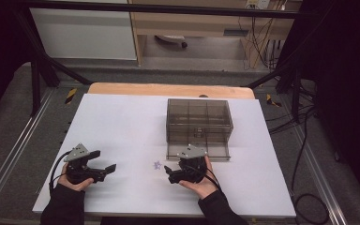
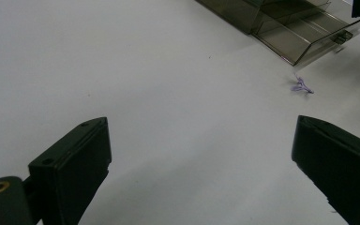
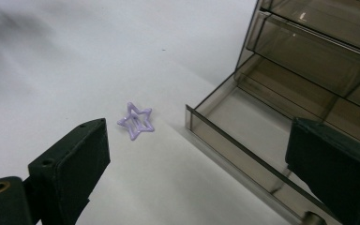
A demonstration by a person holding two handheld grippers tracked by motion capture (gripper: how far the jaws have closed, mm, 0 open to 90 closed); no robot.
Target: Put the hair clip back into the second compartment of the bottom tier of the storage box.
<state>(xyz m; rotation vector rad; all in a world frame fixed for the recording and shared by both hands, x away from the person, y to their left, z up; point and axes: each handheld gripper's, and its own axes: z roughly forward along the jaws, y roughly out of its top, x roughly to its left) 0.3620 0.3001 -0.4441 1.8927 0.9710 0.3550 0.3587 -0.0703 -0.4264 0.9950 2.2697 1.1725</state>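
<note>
One purple star clip (image 3: pixel 136 122), one drawer box (image 1: pixel 199 121); left gripper (image 1: pixel 104 161) and right gripper (image 1: pixel 168 173) both gape wide, empty.

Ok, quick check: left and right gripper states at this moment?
Left gripper: open, holding nothing, over the bare white table.
Right gripper: open, holding nothing, beside the purple star clip and the open drawer.

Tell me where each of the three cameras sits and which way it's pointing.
High view: above the person's side, looking forward and down at the table; both hands show.
Left gripper view: on the left gripper, facing the star clip; open jaws show.
Right gripper view: on the right gripper, facing the open drawer.
All share the star clip.
</note>
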